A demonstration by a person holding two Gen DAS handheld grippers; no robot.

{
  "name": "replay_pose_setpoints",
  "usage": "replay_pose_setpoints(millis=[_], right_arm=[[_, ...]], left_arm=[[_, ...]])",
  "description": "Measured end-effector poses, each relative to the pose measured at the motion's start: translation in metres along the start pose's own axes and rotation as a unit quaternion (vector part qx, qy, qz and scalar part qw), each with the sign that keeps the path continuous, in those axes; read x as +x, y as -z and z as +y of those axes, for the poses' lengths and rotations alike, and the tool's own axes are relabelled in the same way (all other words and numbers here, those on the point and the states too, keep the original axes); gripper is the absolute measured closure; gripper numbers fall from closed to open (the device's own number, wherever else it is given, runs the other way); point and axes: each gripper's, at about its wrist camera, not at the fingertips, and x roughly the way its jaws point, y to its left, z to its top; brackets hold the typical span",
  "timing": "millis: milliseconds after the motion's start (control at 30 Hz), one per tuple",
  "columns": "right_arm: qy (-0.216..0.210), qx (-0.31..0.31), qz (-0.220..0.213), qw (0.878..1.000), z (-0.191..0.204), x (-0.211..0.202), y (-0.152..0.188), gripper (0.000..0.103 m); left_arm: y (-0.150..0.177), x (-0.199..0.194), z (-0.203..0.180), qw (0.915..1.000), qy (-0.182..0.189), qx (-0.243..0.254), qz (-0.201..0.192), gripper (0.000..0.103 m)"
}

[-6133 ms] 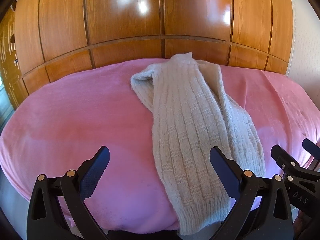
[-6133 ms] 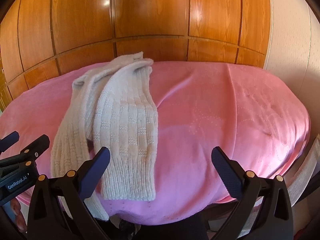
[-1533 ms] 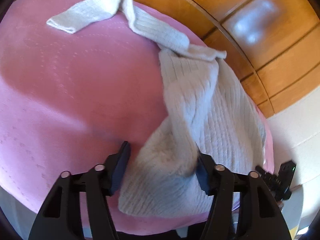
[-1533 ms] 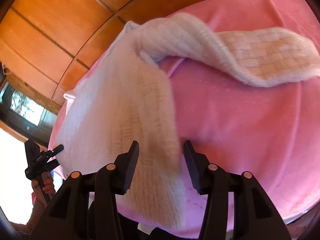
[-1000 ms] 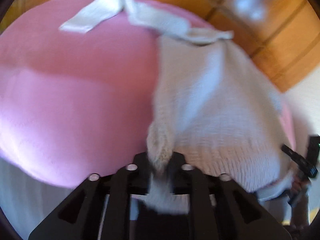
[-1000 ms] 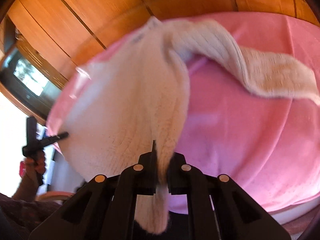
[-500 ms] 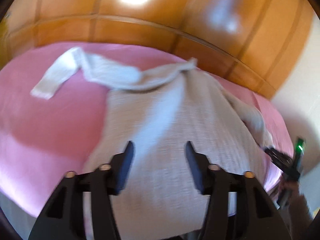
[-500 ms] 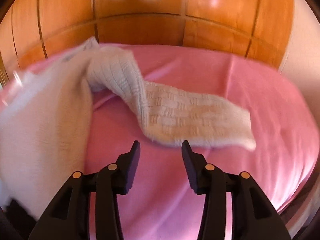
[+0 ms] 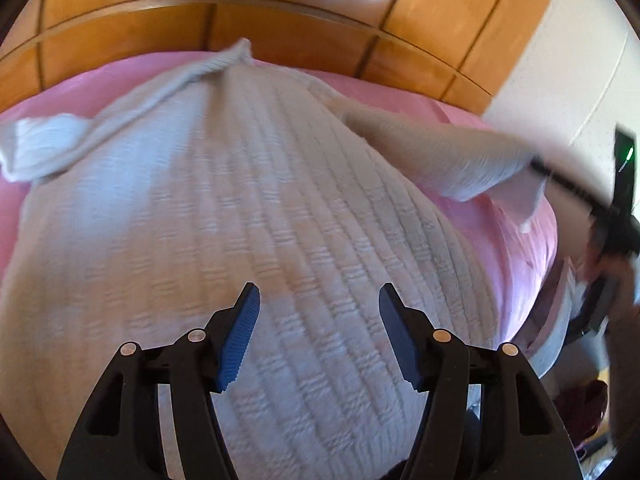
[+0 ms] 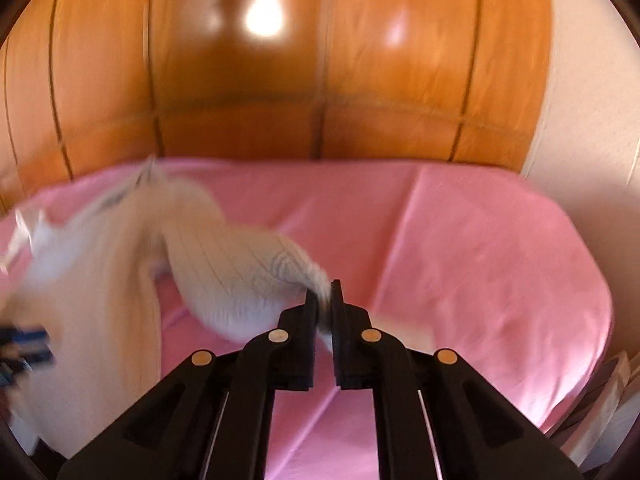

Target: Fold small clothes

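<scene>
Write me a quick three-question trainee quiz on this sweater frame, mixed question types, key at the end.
1. True or false: the left gripper is clamped on the sweater.
2. What does the right gripper hold? A) the sweater's hem B) a sleeve end C) the pink cover
3. Fill in: behind the bed stand glossy ____ panels.

Key: 1 false, its jaws stand open above the knit. 2 B. 3 wooden.
</scene>
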Motion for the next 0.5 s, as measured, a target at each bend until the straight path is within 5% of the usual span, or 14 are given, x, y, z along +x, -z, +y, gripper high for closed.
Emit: replay_pose_setpoints(millis=[100, 367, 400, 467, 500], right_arm=[[0.031, -0.002, 0.001, 1.000, -0.020, 0.007, -0.029, 0.098], [0.126, 0.018, 0.057, 0.990, -0.073, 0.120, -0.111, 0.102], [0.122, 0.019, 0.061, 0.991, -0.074, 0.129, -0.114, 0.086], [0.150, 0.035, 0.055, 0.987, -0.083, 0.143, -0.115, 0.038], [0.155, 0.047, 0.043, 0.986, -0.086, 0.143, -0.114, 0.043]], left_arm=[[-0.005, 0.011, -0.005, 0.9999, 0.012, 0.007, 0.006, 0.042], [-0.021, 0.035, -0.011, 0.9994, 0.024, 0.008, 0.025, 0.042], [-0.021, 0.035, -0.010, 0.9994, 0.024, 0.008, 0.026, 0.042], [-0.022, 0.038, -0.011, 0.9994, 0.024, 0.002, 0.026, 0.042], [-0.022, 0.038, -0.010, 0.9994, 0.025, 0.001, 0.026, 0.042]])
